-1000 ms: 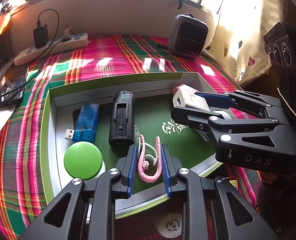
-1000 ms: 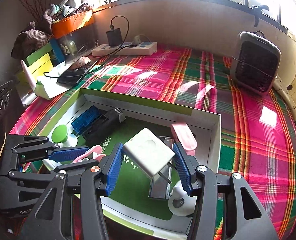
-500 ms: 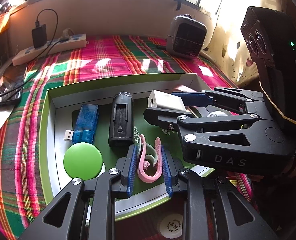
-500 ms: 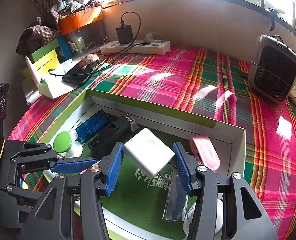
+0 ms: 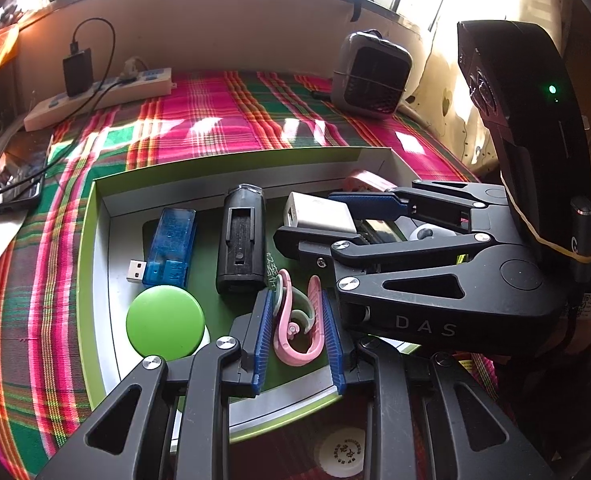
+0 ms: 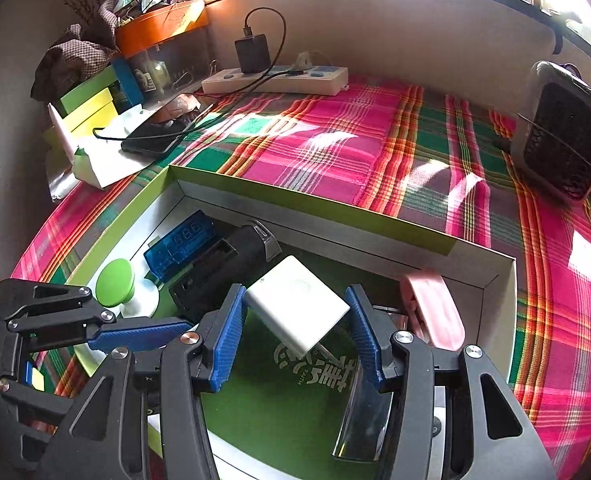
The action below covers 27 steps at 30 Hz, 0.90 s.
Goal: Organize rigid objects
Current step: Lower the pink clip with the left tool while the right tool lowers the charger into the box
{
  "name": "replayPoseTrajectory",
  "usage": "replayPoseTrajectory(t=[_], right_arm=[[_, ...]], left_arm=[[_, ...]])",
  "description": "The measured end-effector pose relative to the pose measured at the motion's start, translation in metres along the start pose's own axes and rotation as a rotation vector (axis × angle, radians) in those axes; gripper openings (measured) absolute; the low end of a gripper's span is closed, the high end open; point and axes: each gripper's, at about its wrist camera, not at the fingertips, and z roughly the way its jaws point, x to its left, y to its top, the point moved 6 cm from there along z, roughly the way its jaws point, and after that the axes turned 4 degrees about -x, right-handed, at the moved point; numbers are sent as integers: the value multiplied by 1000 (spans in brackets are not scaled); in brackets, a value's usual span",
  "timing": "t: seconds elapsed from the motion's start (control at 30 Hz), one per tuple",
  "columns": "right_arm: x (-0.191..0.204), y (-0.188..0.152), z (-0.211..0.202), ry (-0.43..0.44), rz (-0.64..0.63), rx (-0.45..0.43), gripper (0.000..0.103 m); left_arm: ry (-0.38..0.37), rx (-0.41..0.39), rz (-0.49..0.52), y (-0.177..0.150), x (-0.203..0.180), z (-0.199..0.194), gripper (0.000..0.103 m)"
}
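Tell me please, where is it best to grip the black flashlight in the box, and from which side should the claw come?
Probably across the middle of the black flashlight, coming from above. It lies flat with its long sides facing the blue USB tester and the white charger, and the gaps beside it look just wide enough for fingers. The ends are poorer: one points at the box wall, the other at the pink clip.

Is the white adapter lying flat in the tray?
No. The white adapter is tilted, pinched between the right gripper pads.

Each wrist camera looks steeply down along its own fingers, close above the green tray (image 5: 95, 216). Both views share its contents and the plaid cloth (image 6: 335, 120).
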Motion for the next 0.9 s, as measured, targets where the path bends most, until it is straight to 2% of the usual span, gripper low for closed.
replayPoseTrajectory(t=[0.5,0.9], right_arm=[[2,1,1,-8,-7,10,52],[2,0,1,-8,-1,10,52]], left_arm=[[11,0,-3,0,0,0,26],[28,0,-7,0,2,-2,31]])
